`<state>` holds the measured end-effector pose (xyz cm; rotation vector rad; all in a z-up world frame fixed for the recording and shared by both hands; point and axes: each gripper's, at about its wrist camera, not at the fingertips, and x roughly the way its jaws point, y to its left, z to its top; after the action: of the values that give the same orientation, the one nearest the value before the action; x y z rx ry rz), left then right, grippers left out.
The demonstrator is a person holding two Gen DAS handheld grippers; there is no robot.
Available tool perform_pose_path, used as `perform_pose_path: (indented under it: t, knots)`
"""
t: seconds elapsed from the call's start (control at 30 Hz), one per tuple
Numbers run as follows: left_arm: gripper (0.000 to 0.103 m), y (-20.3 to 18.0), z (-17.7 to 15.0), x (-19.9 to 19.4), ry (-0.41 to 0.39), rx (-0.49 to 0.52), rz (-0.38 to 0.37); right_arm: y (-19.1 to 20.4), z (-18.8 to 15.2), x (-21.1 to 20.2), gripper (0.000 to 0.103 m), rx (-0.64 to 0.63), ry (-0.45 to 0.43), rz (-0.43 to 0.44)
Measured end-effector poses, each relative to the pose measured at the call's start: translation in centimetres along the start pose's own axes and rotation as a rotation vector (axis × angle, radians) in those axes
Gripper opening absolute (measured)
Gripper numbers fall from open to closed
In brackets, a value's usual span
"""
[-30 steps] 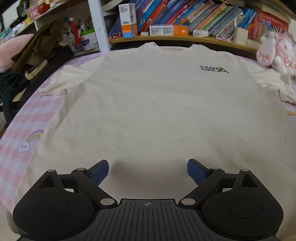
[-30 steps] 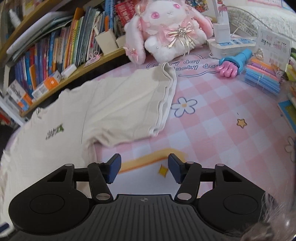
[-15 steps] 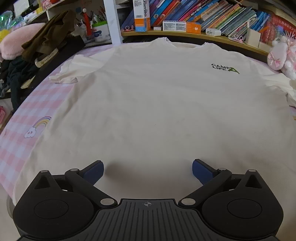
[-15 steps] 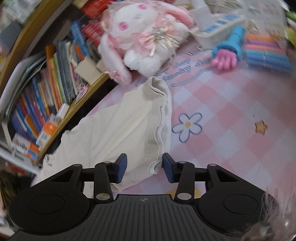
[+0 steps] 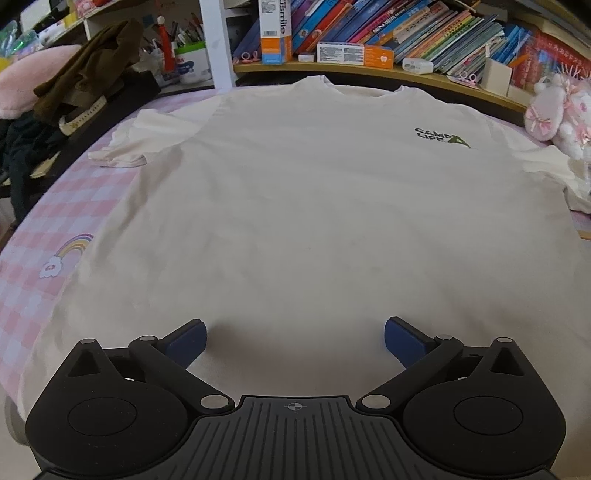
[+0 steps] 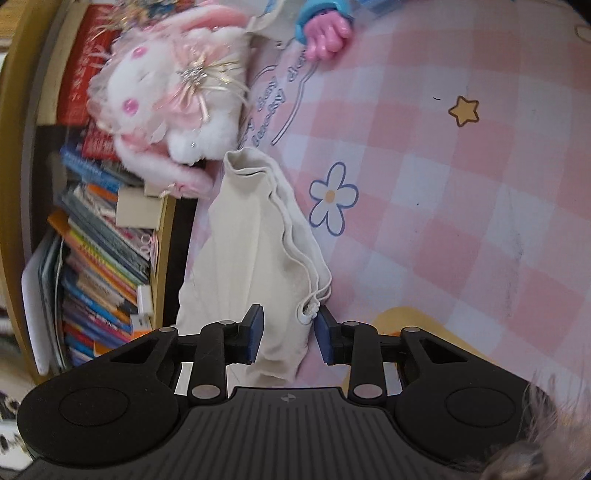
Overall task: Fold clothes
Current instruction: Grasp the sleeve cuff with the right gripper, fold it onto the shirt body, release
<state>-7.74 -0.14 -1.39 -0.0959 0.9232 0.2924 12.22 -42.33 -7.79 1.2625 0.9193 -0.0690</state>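
A cream T-shirt (image 5: 295, 184) with a small green chest logo (image 5: 441, 136) lies flat, front up, on the pink checked cloth (image 5: 48, 221). My left gripper (image 5: 295, 341) hovers over the shirt's lower part, open wide, with nothing between its blue pads. In the right wrist view the shirt's sleeve (image 6: 251, 240) runs toward me. My right gripper (image 6: 288, 332) straddles the sleeve's near hem corner. Its jaws are closing with the fabric between them, and the pads are not visibly squeezing it.
A pink-and-white plush rabbit (image 6: 173, 92) sits right at the sleeve's far end. A shelf of books (image 5: 369, 37) runs behind the collar. A pile of dark clothes (image 5: 74, 74) lies at the far left, and a pink toy hand (image 6: 328, 29) lies beyond the rabbit.
My right gripper has rolled and dropped onto the sleeve's hem, and its jaws have narrowed around the fabric. The left gripper has opened slightly wider and stayed in place.
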Motion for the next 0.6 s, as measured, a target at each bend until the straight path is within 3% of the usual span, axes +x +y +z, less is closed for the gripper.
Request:
perform_pose_path:
  t: [0.07,0.17,0.33,0.43,0.5,0.6]
  knots:
    - [0.103,0.3,0.2,0.2,0.001,0.004,-0.017,0.3,-0.3,-0.1,0.008,-0.022,-0.013,-0.046]
    - [0.103,0.7,0.5,0.4,0.012,0.027,-0.042,1.1,-0.8,-0.4,0.008,-0.068,-0.073,-0.098]
    - [0.103,1.8,0.9,-0.1,-0.019,0.072,-0.097,6.5,-3.0,0.0,0.008,-0.355,-0.179,-0.148]
    - [0.103,2.6,1.2,-0.3,-0.040,0.076,-0.117,11.8,-6.2,2.2,0.008,-0.676,-0.184,-0.155]
    - [0.103,3.2,1.3,-0.4,-0.050,0.077,-0.122,15.0,-9.9,4.5,0.008,-0.956,-0.140,-0.142]
    - [0.103,3.9,1.4,-0.4,-0.057,0.067,-0.128,16.7,-16.9,7.9,0.008,-1.405,0.085,-0.120]
